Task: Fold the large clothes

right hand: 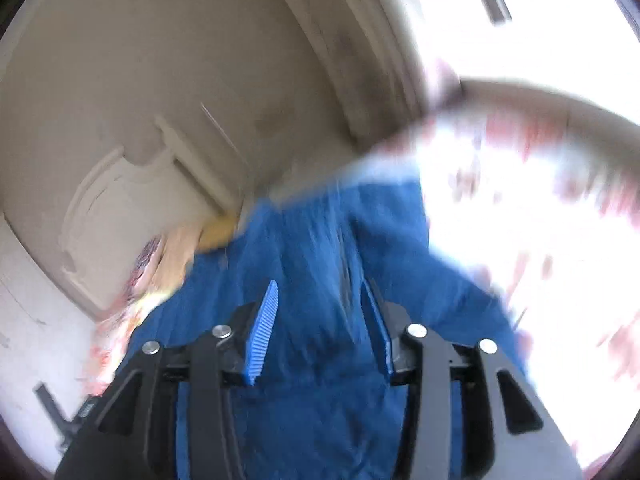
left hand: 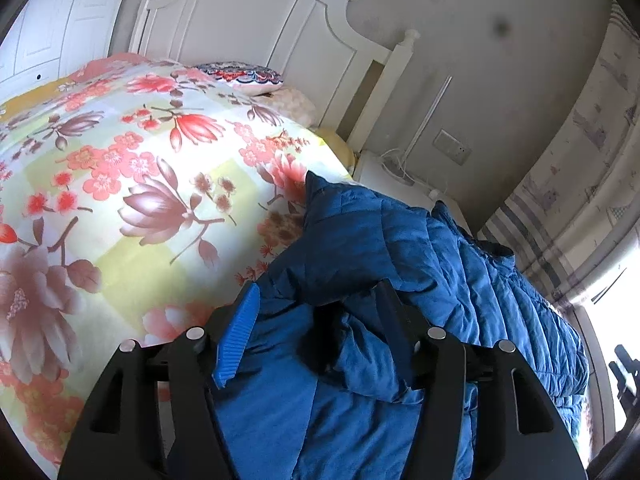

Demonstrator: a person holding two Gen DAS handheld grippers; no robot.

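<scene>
Blue quilted jacket (left hand: 460, 264) lies bunched on the floral bedspread (left hand: 120, 168); over the jacket, left hand-held gripper (left hand: 320, 304) and right hand-held gripper (right hand: 320, 300) stand apart, gripping nothing.

Floral bedspread (left hand: 132, 168), white headboard (left hand: 256, 28), patterned pillow (left hand: 244, 76).

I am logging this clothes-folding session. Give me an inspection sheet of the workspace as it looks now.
Surface: bed with floral quilt.
Job's things: blue quilted jacket, bunched at the bed's edge.
Clutter: patterned pillow by the headboard.
Grippers: left gripper open, jacket fabric bulging between its jaws; right gripper open over the jacket, view blurred.
Cables: white cords on the nightstand.
Surroundings: wall socket, curtain, bright window.
</scene>
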